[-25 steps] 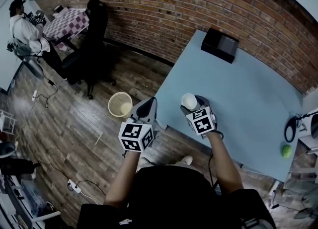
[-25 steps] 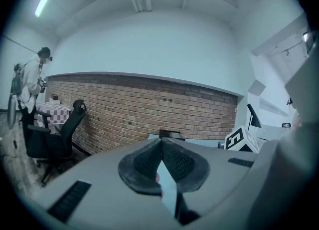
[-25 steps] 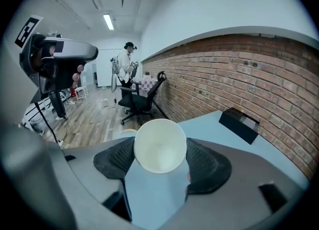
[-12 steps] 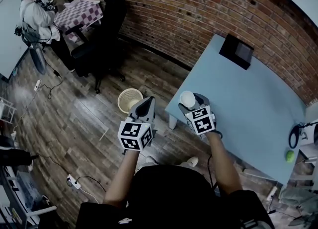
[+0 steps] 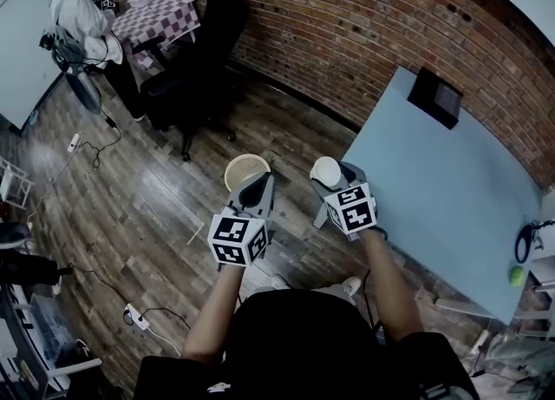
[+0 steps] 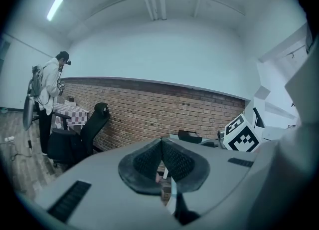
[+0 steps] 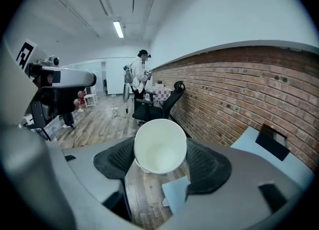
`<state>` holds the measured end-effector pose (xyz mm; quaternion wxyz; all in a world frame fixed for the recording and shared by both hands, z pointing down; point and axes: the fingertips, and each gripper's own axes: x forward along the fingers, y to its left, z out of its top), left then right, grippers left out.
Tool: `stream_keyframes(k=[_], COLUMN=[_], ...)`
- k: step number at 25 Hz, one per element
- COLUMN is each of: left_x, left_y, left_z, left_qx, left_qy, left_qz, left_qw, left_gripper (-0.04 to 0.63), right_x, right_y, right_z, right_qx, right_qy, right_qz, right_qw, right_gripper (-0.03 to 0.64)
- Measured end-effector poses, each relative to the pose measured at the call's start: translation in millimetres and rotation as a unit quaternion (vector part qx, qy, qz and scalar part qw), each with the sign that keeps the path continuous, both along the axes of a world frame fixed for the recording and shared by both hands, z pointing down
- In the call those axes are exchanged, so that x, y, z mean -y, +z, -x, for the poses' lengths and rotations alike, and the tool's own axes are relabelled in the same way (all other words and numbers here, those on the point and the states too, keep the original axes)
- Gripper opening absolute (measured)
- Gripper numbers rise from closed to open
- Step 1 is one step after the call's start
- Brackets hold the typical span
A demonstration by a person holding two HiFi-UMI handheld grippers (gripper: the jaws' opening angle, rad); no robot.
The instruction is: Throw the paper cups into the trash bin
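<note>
Clamped white paper cup [image 7: 159,144] between wide-set jaws of right hand-held gripper [image 7: 160,160], above wooden floor [image 5: 165,207] beside counter [image 5: 451,190] corner. Held left hand-held gripper [image 6: 162,148] with jaws together, empty, near trash bin [image 5: 246,168] on floor.

bin [image 5: 236,164] on floor [image 5: 156,216] | table [image 5: 451,190] rt of bin | chair [image 5: 195,77] behind bin

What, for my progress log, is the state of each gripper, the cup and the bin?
left gripper: shut, empty.
right gripper: shut on the paper cup.
paper cup: held, empty, not yet binned.
trash bin: upright on the floor, top open.
</note>
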<state>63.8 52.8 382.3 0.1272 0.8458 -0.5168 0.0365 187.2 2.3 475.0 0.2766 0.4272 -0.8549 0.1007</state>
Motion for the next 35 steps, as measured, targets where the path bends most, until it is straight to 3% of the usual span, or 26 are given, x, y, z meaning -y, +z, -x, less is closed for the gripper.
stream_keyframes(k=[13,24,35], left_x=[-8.2,-5.2,48.2], left_y=[-2.2,12.6,20.5], left_z=[105.7,148.9,189.3], left_qx=[-0.006,-0.011,-0.012], left_qy=[-0.044,-0.091,-0.117], left_qz=[-0.004,0.015,0.024], left_qw=[0.9990,0.9957,0.9928], left_gripper=[0.003,0.003,0.003], right_x=[-0.6,15.8,73.0], right_y=[0.6,-7.5,-1.5], right_z=[95.3,144.5,195.3], right_qx=[-0.009,-0.003,0.006], right_qy=[-0.033,-0.080,-0.112], right_qz=[0.004,-0.005,0.002], right_qw=[0.999,0.997,0.994], right_gripper=[0.327,0.325,0.327])
